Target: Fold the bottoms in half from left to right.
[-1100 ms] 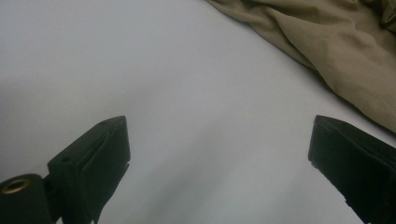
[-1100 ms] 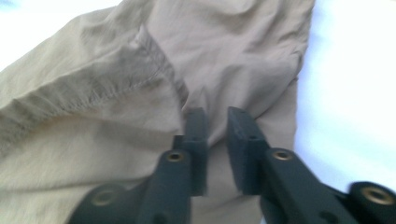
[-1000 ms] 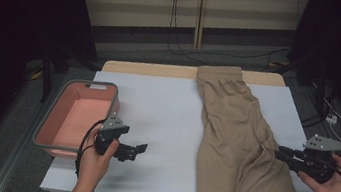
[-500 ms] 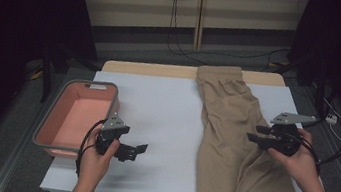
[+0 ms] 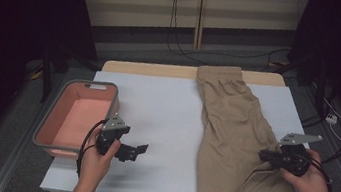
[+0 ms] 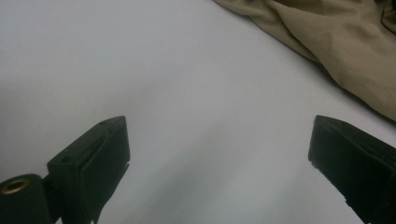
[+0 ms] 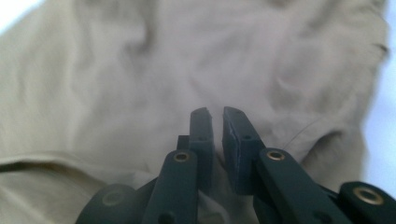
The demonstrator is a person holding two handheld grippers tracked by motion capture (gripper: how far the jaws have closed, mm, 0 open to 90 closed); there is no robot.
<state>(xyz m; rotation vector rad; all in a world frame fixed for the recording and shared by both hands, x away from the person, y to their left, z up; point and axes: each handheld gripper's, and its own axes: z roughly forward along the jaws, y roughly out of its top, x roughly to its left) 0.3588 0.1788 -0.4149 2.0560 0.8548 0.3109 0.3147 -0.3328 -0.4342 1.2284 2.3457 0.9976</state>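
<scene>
Spreading across most of the scene, the white-covered rectangular tabletop (image 5: 164,125) carries a long tan fabric garment, seemingly shorts or trousers (image 5: 233,135), laid lengthwise down its right half with the waistband at the far edge. A pink plastic bin with a grey rim (image 5: 75,115) sits at the left edge of the tabletop, seemingly empty. The right gripper (image 5: 265,156) sits low on the garment's right side near the lower hem; in the right gripper view its fingers (image 7: 201,135) stand almost together with only a narrow slit between them, and I cannot tell for sure whether cloth is pinched in it. The left gripper (image 5: 140,149) rests over bare tabletop beside the bin, its fingers (image 6: 100,149) wide apart and holding nothing.

The step in hand looks like taking hold of the garment's right edge for a fold. Next would be securing that pinch and bringing the left gripper across to the cloth.

Compared with half a second ago, the right gripper has dropped nearer the person and lower down the garment, while the left has not moved.
</scene>
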